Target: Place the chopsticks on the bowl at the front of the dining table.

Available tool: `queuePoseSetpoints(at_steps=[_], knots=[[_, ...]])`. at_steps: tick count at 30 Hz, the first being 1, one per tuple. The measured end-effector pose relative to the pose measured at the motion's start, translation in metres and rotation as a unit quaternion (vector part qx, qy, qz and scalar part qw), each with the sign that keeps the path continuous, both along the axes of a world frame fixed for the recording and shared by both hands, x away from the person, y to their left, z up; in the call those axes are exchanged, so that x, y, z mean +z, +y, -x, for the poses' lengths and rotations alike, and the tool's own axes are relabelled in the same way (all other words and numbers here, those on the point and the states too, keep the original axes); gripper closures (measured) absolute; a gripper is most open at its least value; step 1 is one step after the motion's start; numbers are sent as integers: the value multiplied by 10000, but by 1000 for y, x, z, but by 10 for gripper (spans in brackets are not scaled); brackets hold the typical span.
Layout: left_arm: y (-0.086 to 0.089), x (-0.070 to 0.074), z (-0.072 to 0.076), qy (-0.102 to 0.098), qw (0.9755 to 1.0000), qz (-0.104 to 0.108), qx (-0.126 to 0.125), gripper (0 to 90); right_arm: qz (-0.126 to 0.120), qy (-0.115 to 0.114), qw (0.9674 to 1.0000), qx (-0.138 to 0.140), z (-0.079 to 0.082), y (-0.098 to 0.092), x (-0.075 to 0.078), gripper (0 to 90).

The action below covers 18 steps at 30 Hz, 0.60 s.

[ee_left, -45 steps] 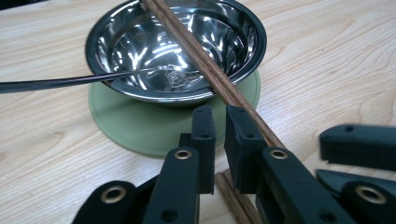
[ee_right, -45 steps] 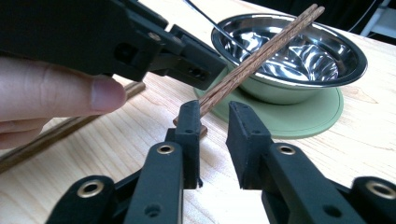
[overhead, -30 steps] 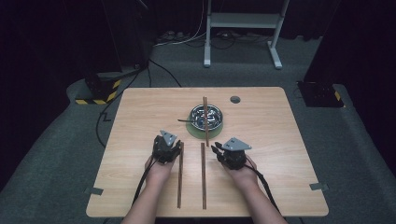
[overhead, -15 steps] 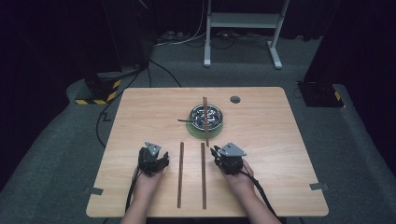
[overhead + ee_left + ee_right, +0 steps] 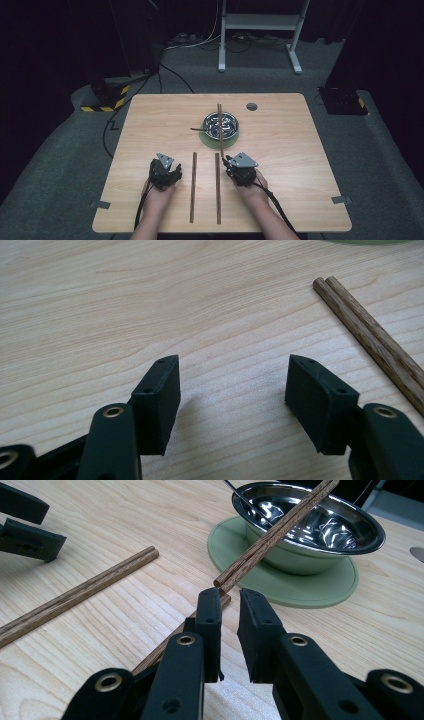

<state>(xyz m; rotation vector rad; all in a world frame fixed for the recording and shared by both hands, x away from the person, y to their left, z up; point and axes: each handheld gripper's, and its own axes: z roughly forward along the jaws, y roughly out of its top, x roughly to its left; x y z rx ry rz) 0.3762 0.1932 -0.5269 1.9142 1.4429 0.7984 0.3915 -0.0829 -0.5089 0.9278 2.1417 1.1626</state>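
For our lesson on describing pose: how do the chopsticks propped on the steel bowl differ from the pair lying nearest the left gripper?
The propped chopsticks are tilted, their far end resting across the bowl rim; the left pair lies flat on the table. The propped chopsticks cross the green mat; the left pair lies clear of it. Both are dark brown wood.

In the left gripper view the chopsticks run off the right edge, and a green mat is a mere sliver cut by the top edge. In the right gripper view the left gripper is cut by the left edge, a chopstick passes behind the near jaws, and the pair on the bowl leaves the frame at top. In the high view the bowl's contents are too small to tell.
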Motion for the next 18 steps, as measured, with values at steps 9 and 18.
queuePoseSetpoints(at_steps=[9, 18], knots=[[-1, 0, 1, -8, 10000, -71, -15, 392, 52, 3, 10000, -41, 0, 1, -2, 796], [-2, 0, 1, -24, 9999, -111, 2, 397, 41, -51, 10000, -53, -1, 1, -2, 795]])
